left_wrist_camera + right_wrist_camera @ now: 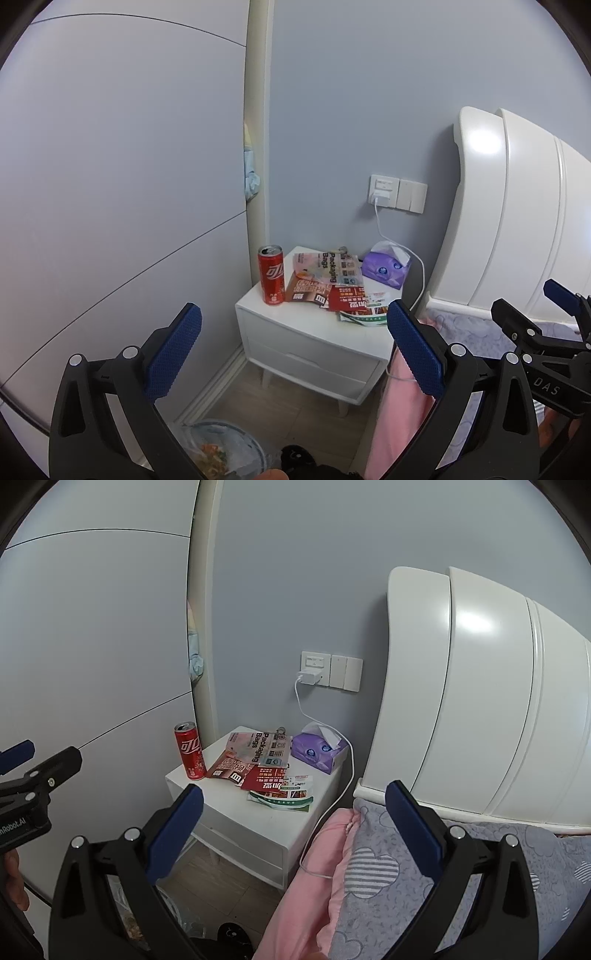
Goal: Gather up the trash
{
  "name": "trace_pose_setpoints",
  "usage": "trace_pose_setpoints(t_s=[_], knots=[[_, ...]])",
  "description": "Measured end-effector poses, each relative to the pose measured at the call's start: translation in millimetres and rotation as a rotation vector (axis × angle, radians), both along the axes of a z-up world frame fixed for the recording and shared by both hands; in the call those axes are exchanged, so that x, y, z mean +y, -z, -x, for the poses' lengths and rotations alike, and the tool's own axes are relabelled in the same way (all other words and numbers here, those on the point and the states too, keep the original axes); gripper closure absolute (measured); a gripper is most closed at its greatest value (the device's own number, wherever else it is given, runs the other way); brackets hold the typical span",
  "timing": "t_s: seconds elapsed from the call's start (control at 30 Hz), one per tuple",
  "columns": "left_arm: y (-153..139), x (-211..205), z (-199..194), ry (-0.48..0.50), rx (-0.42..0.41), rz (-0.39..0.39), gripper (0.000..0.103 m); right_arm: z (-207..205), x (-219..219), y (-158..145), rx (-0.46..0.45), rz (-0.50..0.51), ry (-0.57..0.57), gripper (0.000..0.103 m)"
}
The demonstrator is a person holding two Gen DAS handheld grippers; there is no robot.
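On the floor at the lower left of the left wrist view, a trash bin (218, 448) lined with clear plastic is seen just below the left gripper (293, 347), whose blue pads are held wide apart with nothing between them. Further right and ahead, beyond both tools, a white nightstand (295, 328) is set in the corner between the wardrobe panel and the bed, and the trash lies on its top. At its left front corner a red soda can (271, 275) is stood upright, its long axis vertical, apart from the other litter. To the right of the can a loose overlapping heap of flat wrappers (332, 280) is spread toward the front right edge, and behind that a purple tissue pack (386, 267) rests near the wall with a white charging cable (419, 273) trailing past it. In the right wrist view the right gripper (293, 829) is likewise shown fully spread and empty, held over the pink and grey bedding (388, 878), with the nightstand ahead and to its left. The can is judged to lie nearer the left gripper, almost straight ahead of it and slightly left; the wrappers fall closer to the right one. Since the can stands upright, a level approach with the pads on either side of it would be called for.
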State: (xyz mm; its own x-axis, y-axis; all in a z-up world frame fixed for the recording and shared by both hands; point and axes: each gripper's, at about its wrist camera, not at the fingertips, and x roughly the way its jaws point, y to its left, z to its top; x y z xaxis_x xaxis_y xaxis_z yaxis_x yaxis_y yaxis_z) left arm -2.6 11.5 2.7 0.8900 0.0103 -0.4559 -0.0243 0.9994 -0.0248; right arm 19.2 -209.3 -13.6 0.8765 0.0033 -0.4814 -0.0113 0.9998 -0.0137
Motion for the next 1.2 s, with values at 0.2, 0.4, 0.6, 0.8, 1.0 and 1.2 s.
trace_pose_setpoints(t_s=[0.2,0.4,0.6,0.8,1.0,1.2], knots=[[1.2,3.5,1.9,0.004,0.005,-0.005,0.006,0.1,-0.6,1.0,-0.005,0.002,0.0,0.007],[3.2,4.1,5.2,0.003,0.003,-0.005,0.006,1.0,-1.4,0.8,-0.005,0.003,-0.001,0.007],[3.6,3.7,6.6,0.007,-0.001,-0.008,0.006,1.4,-1.9,1.1,-0.003,0.002,-0.003,0.007],[2.2,4.8,7.1,0.004,0.0,-0.007,0.006,1.7,-2.0,0.8,-0.005,0.0,-0.002,0.007],[-0.8,5.3,6.0,0.011,-0.004,-0.011,0.006,2.9,-3.9,2.1,-0.005,-0.007,0.001,0.007],[-2.2,7.1,2.2,0.014,-0.002,-0.007,0.006,2.0,-4.4,3.5,0.001,-0.008,-0.001,0.007]])
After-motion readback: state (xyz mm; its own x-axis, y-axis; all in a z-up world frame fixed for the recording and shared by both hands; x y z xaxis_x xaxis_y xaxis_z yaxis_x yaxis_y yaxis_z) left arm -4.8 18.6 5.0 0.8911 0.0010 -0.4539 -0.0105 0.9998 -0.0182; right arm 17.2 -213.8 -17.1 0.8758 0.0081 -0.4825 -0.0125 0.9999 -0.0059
